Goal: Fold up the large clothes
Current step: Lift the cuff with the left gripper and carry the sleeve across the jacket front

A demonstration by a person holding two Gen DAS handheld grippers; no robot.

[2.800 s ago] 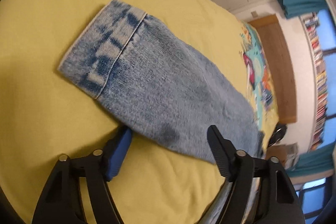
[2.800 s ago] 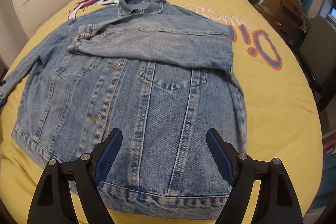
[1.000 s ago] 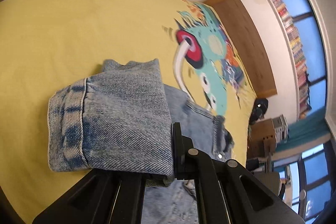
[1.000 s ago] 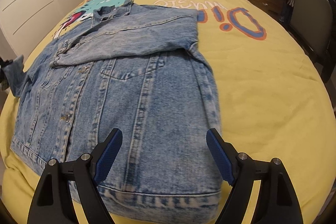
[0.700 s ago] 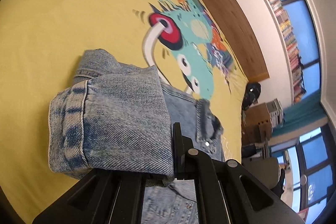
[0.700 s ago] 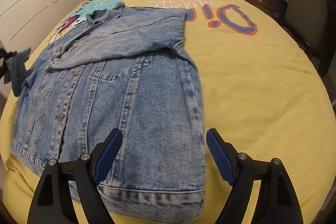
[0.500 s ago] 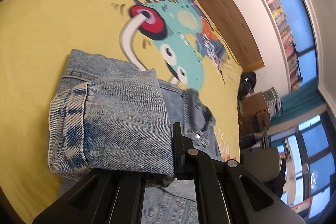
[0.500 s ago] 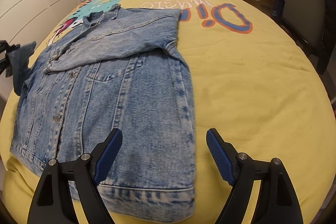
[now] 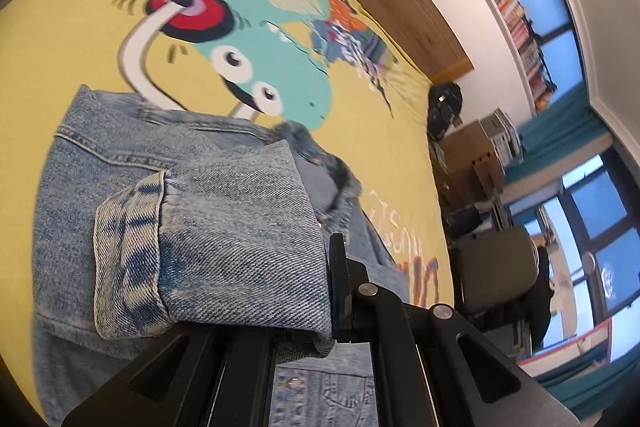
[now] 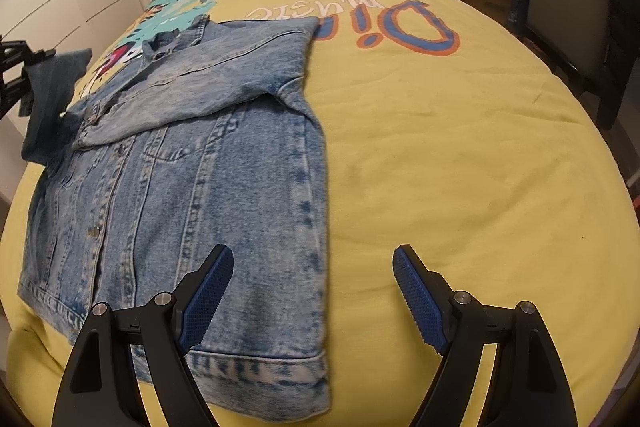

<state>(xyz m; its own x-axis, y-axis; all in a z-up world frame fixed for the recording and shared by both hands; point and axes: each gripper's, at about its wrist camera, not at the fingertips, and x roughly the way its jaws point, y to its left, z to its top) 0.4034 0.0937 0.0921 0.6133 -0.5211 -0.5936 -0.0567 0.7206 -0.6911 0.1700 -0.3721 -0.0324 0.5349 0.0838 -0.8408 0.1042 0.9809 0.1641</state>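
Your two wrist views, both angled down at the bed (image 10: 460, 155)

Left sits close over the denim jacket (image 9: 224, 247); right looks from the foot; both share it.

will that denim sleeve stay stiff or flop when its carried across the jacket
Likely semi-floppy: the sleeve droops below the left hand-held gripper clamped on its cuff. Yet the thick cuff holds its shape, so probably no crumpling. The jacket looks heavy enough to stay put.
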